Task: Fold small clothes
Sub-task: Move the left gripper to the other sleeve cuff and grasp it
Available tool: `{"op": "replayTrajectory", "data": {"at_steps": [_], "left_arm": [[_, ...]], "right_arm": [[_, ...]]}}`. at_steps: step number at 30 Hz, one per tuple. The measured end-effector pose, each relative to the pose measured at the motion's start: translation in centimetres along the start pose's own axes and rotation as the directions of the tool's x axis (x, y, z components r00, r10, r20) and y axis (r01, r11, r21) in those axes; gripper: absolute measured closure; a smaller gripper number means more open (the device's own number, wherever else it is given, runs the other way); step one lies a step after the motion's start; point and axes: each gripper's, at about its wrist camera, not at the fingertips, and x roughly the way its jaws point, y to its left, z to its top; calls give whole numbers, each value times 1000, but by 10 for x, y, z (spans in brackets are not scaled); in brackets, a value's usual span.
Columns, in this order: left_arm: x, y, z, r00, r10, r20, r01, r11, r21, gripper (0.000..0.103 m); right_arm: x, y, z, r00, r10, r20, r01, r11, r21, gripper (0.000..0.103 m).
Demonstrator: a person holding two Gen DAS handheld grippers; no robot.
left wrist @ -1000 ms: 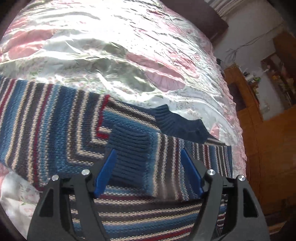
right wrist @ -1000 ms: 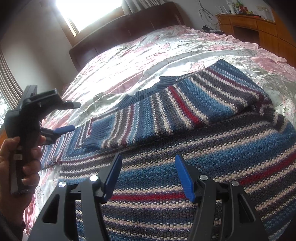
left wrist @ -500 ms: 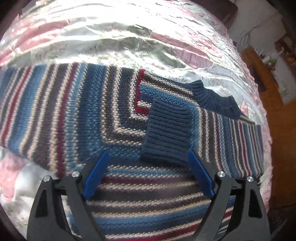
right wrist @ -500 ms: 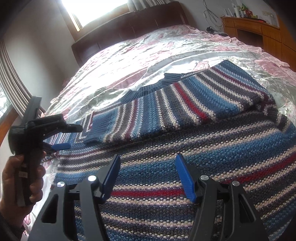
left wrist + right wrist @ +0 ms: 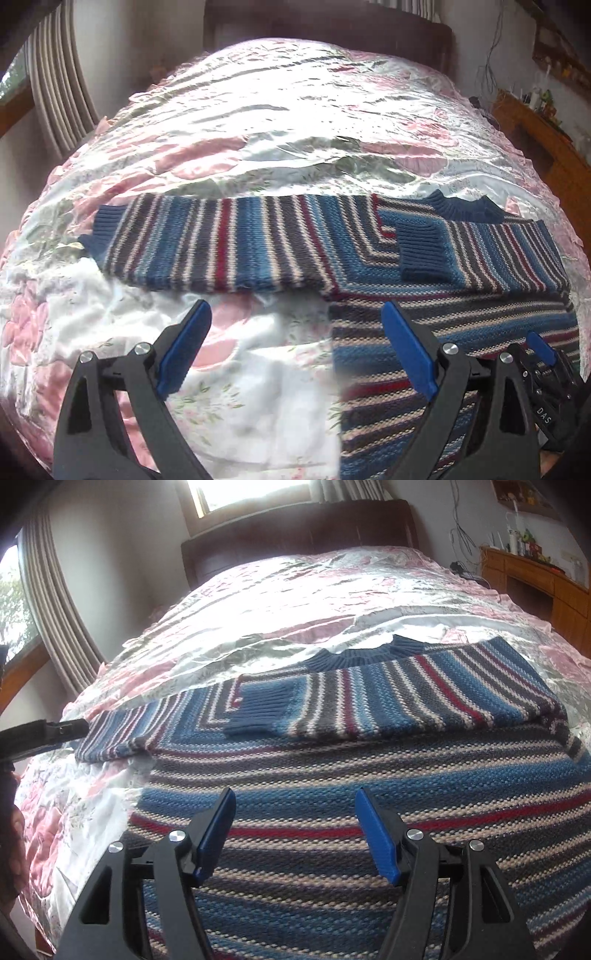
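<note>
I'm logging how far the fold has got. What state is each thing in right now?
Sweater: flat on the bed, partly folded.
Right sleeve: folded across the chest, cuff on the body.
Left sleeve: stretched straight out, not yet folded.
Left gripper: open, empty, above the bedspread.
Right gripper: open, empty, above the sweater.

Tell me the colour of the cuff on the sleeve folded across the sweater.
The cuff is plain dark navy ribbing, unlike the striped sweater; the left wrist view shows it best.
</note>
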Motion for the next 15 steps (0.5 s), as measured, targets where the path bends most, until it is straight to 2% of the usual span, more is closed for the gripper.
{"op": "replayTrajectory", "data": {"at_steps": [1,3,4,6,7,8,10,11,13,15], "left_arm": [[-7,9,-2,999,33,25,-33,999,-3,4],[-15,28,-3,994,87,62,-85,996,-22,3],[-15,40,-2,994,86,64,-83,996,-36,3],[-13,68,-1,996,38,80,-33,998,-59,3],[-12,84,-1,996,-8,83,13,998,-61,3],[-7,100,1,994,-93,58,97,993,-63,3],[4,141,6,967,-255,-7,251,956,-150,3],[12,162,8,952,-304,-27,292,933,-210,3],[27,211,14,932,-361,-26,330,879,-342,3],[44,254,18,908,-420,10,378,806,-455,3]], "right_arm": [[-2,10,-1,1000,-2,0,2,1000,-24,35],[-4,27,-4,1000,-3,-9,2,998,-61,35],[-5,34,-5,1000,-1,-13,0,997,-74,35],[-7,48,-8,1000,-2,-19,0,995,-97,35],[-7,54,-9,1000,-1,-24,-2,994,-109,35],[-8,60,-9,1000,0,-27,-3,993,-121,35],[-10,72,-11,1000,1,-24,-5,989,-145,35],[-10,77,-12,1000,4,-24,-8,988,-153,35],[-10,87,-15,1000,15,-27,-19,987,-162,35],[-8,95,-18,999,23,-35,-29,985,-171,35]]}}
